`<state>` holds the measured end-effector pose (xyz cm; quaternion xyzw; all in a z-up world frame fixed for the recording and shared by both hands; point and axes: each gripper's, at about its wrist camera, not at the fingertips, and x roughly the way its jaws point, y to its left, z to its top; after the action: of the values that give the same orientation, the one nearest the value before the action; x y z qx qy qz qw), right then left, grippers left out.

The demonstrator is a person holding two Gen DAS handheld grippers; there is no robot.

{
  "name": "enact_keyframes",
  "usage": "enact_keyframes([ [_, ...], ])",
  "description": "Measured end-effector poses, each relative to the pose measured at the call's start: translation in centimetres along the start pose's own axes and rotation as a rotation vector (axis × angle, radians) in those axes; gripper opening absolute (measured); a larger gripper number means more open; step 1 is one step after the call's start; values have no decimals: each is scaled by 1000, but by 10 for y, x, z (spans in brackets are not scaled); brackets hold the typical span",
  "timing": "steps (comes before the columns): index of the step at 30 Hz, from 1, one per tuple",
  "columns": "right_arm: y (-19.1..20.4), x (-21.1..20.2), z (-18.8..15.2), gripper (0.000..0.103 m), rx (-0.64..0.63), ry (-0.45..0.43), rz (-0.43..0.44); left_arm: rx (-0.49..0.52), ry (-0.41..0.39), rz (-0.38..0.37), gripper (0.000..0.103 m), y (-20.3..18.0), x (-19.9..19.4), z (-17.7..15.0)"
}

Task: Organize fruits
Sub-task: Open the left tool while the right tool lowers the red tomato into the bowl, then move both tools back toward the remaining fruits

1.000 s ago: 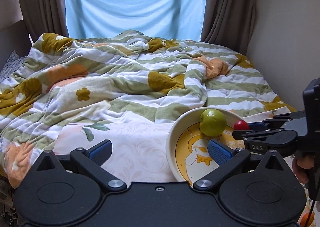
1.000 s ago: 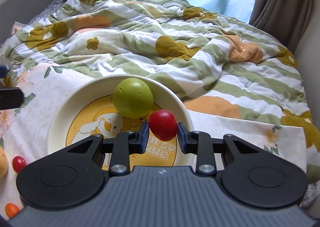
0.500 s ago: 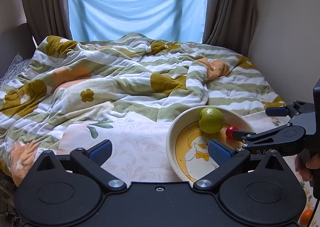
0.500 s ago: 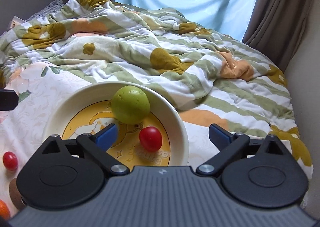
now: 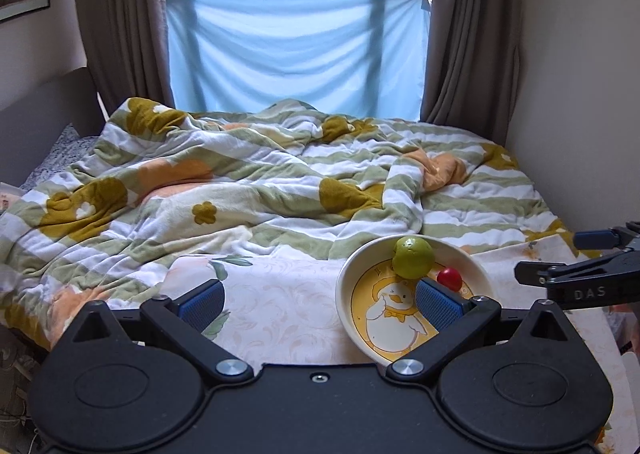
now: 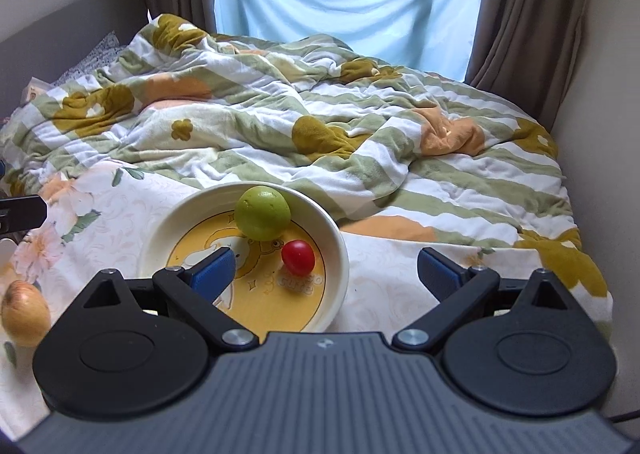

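A cream bowl (image 6: 160, 230) with a yellow duck picture sits on the flowered sheet of the bed. In it lie a green round fruit (image 6: 262, 213) and a small red tomato (image 6: 298, 256). The bowl (image 5: 348, 266), green fruit (image 5: 413, 256) and tomato (image 5: 449, 278) also show in the left wrist view. My right gripper (image 6: 325, 272) is open and empty, raised just behind the bowl. My left gripper (image 5: 319, 302) is open and empty, left of the bowl. The right gripper's fingers (image 5: 592, 238) show at the right edge of the left wrist view.
A yellow-brown onion (image 6: 25, 312) lies on the sheet at the left of the right wrist view. A rumpled striped green and white blanket (image 5: 260, 190) covers the far part of the bed. A wall (image 6: 600, 94) stands close on the right. Curtains and a window are behind.
My right gripper opened and let the red tomato go into the bowl, then drew back and up. Both views have pulled back from the bowl.
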<state>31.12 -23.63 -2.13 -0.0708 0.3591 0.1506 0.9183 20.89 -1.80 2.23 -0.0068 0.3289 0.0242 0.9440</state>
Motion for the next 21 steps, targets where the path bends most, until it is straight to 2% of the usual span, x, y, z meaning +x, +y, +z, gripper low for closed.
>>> enact_keyframes([
  [14,-4,-114,-38,103,6,-86,27,-45,-105,68,103,-16,-96,-44],
  [21,9,-146,-60,103,-25,-106,47,-38,-91,107,103,-14,-118,-75],
])
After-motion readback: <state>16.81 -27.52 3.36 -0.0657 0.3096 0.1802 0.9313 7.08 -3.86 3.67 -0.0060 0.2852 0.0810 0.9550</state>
